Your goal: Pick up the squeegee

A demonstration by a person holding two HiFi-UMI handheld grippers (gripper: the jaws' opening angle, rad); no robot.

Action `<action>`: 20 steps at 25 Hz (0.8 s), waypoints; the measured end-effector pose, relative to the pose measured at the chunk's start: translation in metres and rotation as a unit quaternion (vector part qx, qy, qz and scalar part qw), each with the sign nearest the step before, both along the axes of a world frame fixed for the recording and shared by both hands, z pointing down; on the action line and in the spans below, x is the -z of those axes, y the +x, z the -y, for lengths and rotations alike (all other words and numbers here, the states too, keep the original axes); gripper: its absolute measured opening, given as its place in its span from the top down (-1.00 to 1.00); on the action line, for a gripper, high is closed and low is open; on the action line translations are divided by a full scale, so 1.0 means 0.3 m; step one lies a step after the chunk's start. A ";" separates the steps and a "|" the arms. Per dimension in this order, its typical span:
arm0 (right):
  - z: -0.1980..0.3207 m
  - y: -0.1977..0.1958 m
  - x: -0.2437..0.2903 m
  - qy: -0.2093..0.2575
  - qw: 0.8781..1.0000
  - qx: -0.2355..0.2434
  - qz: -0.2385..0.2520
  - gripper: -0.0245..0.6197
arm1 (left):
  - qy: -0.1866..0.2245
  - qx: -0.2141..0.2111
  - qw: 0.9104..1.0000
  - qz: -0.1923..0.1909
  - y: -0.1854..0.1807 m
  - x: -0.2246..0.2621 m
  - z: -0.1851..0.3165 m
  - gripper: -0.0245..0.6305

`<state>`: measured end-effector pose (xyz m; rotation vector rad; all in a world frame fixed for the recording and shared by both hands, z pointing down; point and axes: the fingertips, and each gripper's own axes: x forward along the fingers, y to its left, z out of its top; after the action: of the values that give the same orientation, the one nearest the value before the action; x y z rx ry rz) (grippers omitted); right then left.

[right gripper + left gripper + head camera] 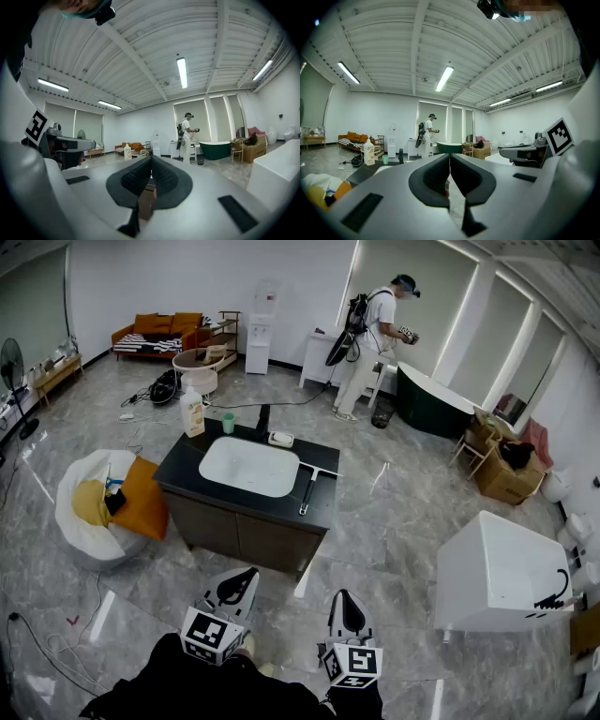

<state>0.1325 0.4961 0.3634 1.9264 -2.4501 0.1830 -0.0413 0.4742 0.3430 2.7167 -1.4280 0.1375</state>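
Black-handled squeegee [308, 491], a slim T-shape with a pale blade bar across its far end, lies flat on the dark glossy tabletop [178, 474] of the brown vanity. It sits along the right edge, just right of the white oval basin [248, 466], with its handle pointing towards the near right corner. You are standing well back from it, with open floor between.

Your left tongs [249, 574] and right tongs [340, 596] are both held low in front of you, roughly level. Each pair of jaws is pressed fully together with nothing between them; each gripper view shows the pads meeting in a single seam.

Expect the squeegee to be light and stiff along the handle, with only the blade edge soft and bendy. A smooth handle on a glossy tabletop will probably slide or spin if you nudge it from one side, so open wide first and come down over it squarely.

Take hold on the handle near its middle or a little towards the blade, where the weight likely balances. Pinching the blade bar would likely let the handle droop. It lies close to the edge, so a clumsy push could send it off onto the floor.
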 end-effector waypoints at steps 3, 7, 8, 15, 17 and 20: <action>0.002 0.018 0.002 0.002 1.000 0.001 0.000 0.88 | 0.002 0.001 1.000 0.002 0.016 0.002 0.003 0.85; 0.009 0.038 -0.005 0.003 1.000 -0.001 0.000 0.88 | 0.003 0.003 1.000 0.004 0.031 0.001 0.008 0.85; 0.011 0.042 -0.009 0.003 1.000 -0.001 0.000 0.88 | 0.004 0.003 1.000 0.005 0.035 -0.001 0.010 0.85; 0.065 0.052 -0.021 0.003 1.000 0.004 0.004 0.88 | 0.007 0.005 1.000 0.008 0.055 -0.004 0.058 0.85; 0.092 0.060 -0.028 0.002 1.000 0.004 0.006 0.88 | 0.007 0.005 1.000 0.009 0.061 -0.007 0.081 0.85; 0.158 0.063 -0.040 0.001 1.000 0.005 0.008 0.88 | 0.004 0.007 1.000 0.012 0.061 -0.020 0.143 0.85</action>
<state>0.1514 0.4486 0.3755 1.9213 -2.4699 0.1985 -0.0228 0.4312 0.3491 2.7196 -1.4577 0.1629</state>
